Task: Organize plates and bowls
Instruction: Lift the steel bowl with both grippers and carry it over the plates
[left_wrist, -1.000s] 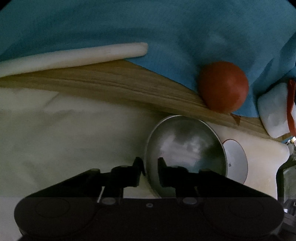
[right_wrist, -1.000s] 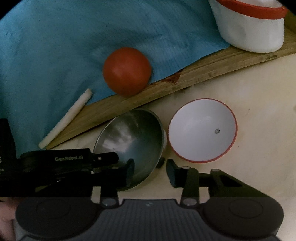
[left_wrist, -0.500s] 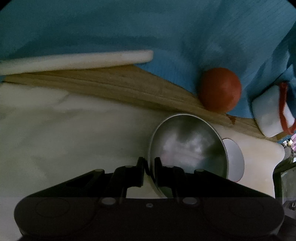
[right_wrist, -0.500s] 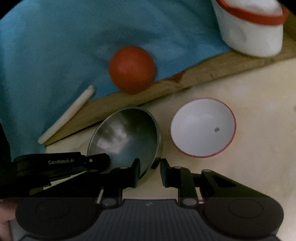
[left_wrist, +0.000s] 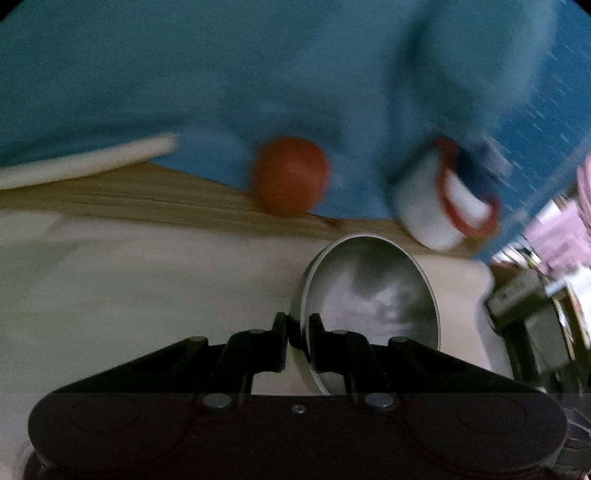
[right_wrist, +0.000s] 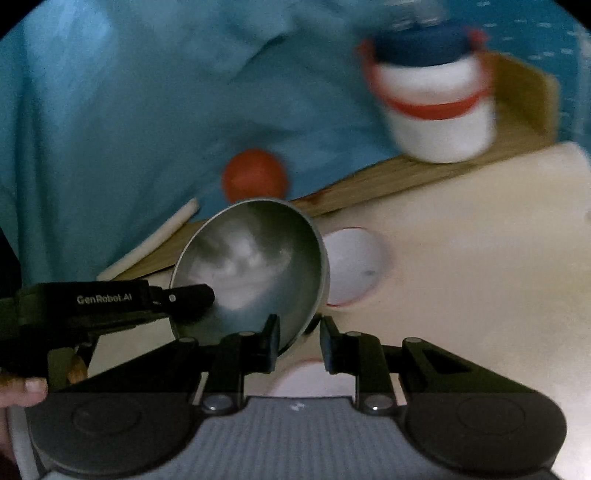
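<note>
Nearest: left gripper (left_wrist: 297, 332) nearly closed, pinching the rim of the steel bowl (left_wrist: 373, 310) on its left edge. Right gripper (right_wrist: 297, 334) has the opposite rim btwn its pads w/ a visible gap on the outer side; its jaws have just been closing, then held. Whether both pads press, can't tell for sure. Bowl is tilted, looks lifted off the pale surface (right_wrist: 480, 280).

Just behind it: small white red-rimmed bowl (right_wrist: 352, 264) on the surface, partly hidden by the steel one. Further: wooden board (right_wrist: 406, 173) w/ white stick (right_wrist: 147, 240), orange ball (right_wrist: 255, 177), white red-banded cup (right_wrist: 439, 110), blue cloth (right_wrist: 129, 110) at back.

Risks: thin slick rim, two-point hold; if one gripper outruns the other, the bowl may twist or slip. Loose right grip = drop onto the white bowl. Frames blurred, so fast motion adds to this.
</note>
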